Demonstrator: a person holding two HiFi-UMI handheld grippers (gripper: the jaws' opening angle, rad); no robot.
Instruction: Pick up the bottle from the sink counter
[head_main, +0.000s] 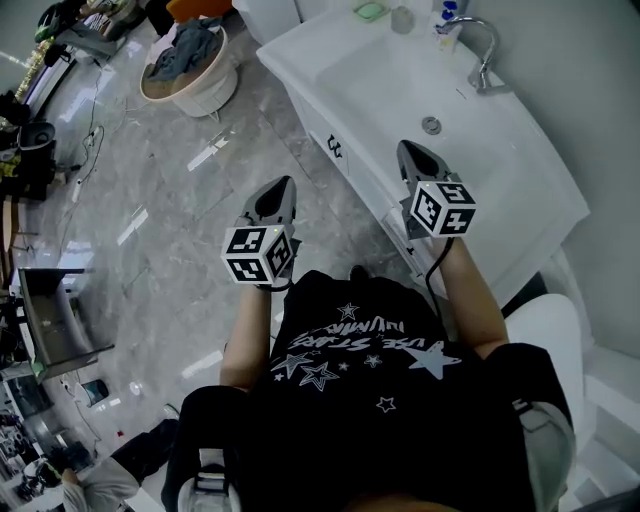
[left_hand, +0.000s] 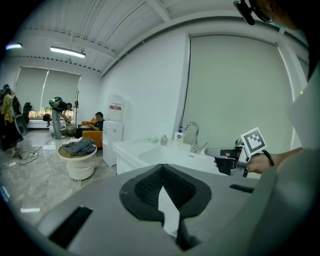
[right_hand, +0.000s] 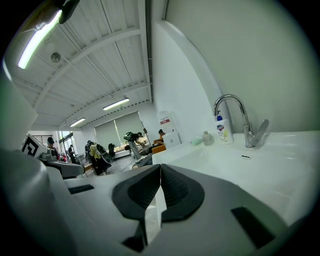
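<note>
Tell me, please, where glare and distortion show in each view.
Head view: bright streaks glare on the glossy floor. Left gripper view: fisheye bows the ceiling, corners go black, bottle small yet distinct. Right gripper view: the lamp flares green-white.

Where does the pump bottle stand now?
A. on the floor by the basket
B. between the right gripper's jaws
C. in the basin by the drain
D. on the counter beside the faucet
D: the pump bottle stands upright on the counter, close beside the faucet.
</note>
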